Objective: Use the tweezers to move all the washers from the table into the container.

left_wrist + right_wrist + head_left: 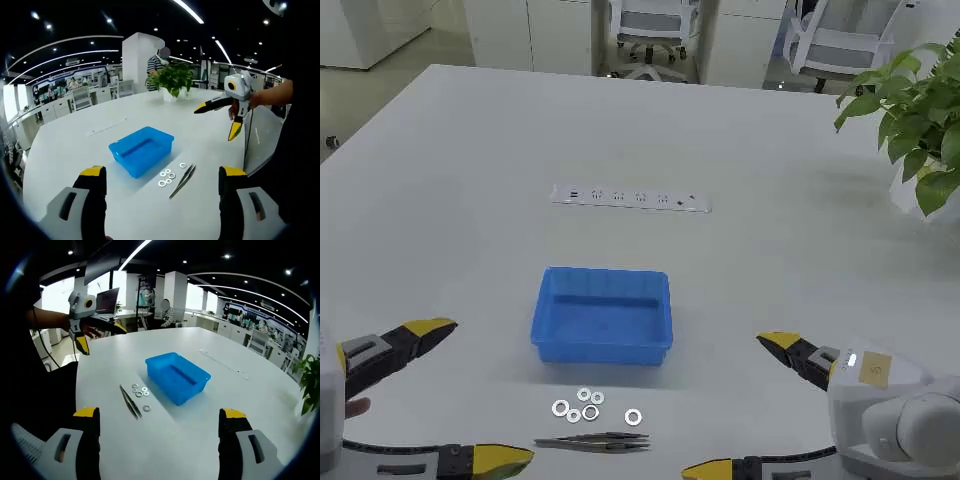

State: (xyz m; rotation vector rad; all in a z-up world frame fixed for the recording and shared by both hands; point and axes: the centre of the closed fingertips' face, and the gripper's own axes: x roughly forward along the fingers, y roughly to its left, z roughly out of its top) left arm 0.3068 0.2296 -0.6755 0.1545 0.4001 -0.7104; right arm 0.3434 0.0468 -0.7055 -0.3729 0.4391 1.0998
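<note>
Head view: high, above the near edge of the white table (440,150), facing forward and down. Blue container (603,315) sits centre-frame at mid range. Washers (585,405) and tweezers (590,441) lie close to the bottom edge, power strip (630,197) beyond.

Left gripper view: low over the table from the person's left, facing across it. Right gripper (214,125) enters at upper right. Container left of centre, fairly near.

Right gripper view: low, from the person's right, facing back across. Left gripper (105,342) at upper left.

All 3 views share container, washers, tweezers and potted plant (920,110).
</note>
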